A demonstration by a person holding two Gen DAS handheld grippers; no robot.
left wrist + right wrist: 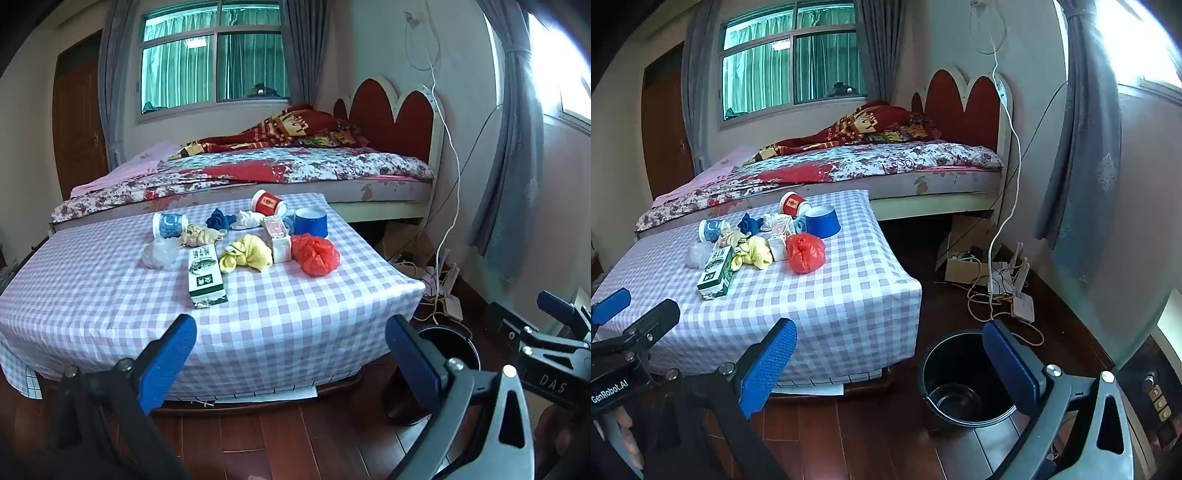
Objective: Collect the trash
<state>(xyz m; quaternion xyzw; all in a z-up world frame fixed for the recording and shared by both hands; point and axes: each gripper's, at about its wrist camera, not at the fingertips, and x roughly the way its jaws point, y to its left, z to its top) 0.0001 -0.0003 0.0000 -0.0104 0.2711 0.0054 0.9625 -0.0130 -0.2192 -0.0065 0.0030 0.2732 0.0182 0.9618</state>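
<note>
Checked-cloth table [110, 295] – cups, socks, bags, green carton [205, 275]; floor – black bin [964, 384].

Near half of the bench [110, 295] is bare checked cloth, open approach from the front edge. Clutter sits mid to far: green carton [205, 275] lies closest, then yellow rag [247, 254], red bag [314, 254], blue bowl [310, 221] and cups packed touching, no gaps between them. Bed [258, 170] blocks the far side. Right of the bench: open black bin [960, 376] on the floor, mouth unobstructed; cables [993, 291] and router just beyond it.
</note>
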